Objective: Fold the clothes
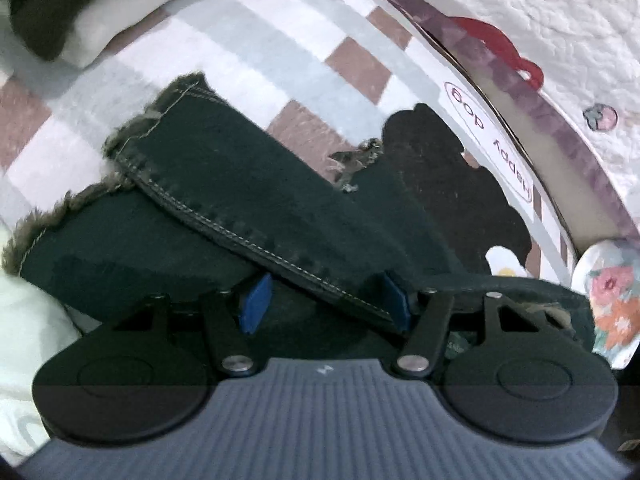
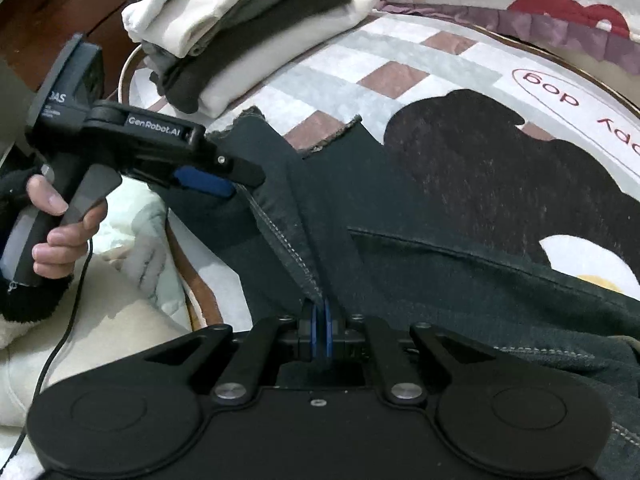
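While my right tool (image 2: 319, 316) pinches the seam of the dark jeans (image 2: 400, 248) lying on the checkered surface (image 2: 320, 64), my left tool (image 1: 324, 300) is spread around a leg. Folded clothes (image 2: 240, 28) sit far left.

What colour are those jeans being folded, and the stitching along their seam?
The jeans are dark blue-black denim with pale stitching and frayed hems, clearest in the left wrist view.

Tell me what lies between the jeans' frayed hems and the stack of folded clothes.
Only bare checked blanket, seen in the right wrist view, separates the jeans from the stack.
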`<action>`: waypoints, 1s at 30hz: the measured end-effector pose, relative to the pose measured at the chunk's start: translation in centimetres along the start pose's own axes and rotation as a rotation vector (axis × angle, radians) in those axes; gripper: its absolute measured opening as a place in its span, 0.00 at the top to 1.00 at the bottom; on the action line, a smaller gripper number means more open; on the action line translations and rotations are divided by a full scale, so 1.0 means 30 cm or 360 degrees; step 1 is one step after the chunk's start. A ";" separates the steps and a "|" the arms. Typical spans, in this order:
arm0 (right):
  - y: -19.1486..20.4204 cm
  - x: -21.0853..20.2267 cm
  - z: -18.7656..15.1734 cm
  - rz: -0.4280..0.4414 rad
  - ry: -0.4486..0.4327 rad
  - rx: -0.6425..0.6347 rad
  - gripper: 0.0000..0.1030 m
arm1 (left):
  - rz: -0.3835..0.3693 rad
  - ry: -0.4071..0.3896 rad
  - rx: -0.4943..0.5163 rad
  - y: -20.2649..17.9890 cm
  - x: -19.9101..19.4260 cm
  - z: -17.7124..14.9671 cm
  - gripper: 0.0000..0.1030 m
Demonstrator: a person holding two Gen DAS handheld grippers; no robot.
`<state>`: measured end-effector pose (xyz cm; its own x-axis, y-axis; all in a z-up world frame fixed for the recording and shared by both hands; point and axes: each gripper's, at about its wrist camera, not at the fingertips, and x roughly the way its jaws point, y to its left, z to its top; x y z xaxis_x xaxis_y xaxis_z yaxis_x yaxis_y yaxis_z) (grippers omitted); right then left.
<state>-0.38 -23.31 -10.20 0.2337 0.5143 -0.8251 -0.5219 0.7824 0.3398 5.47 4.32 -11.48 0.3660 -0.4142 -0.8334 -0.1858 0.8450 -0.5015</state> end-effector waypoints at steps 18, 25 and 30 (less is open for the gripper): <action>-0.029 -0.190 0.084 -0.0088 -0.0120 -0.0199 0.59 | 0.0169 -0.0127 0.0329 -0.077 -0.001 -0.049 0.91; -0.251 -0.160 0.173 -0.0542 0.0053 -0.0374 0.53 | 0.0147 -0.0067 0.0221 -0.055 0.020 -0.049 0.81; -0.338 -0.075 0.145 -0.0443 0.0198 -0.0518 0.53 | 0.0125 -0.0057 0.0216 -0.061 0.025 -0.056 0.71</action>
<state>7.95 -30.87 -9.82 0.3120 0.2380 -0.9198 -0.6887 0.7236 -0.0464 4.56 1.89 -11.59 0.3878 -0.3346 -0.8589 -0.0909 0.9134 -0.3968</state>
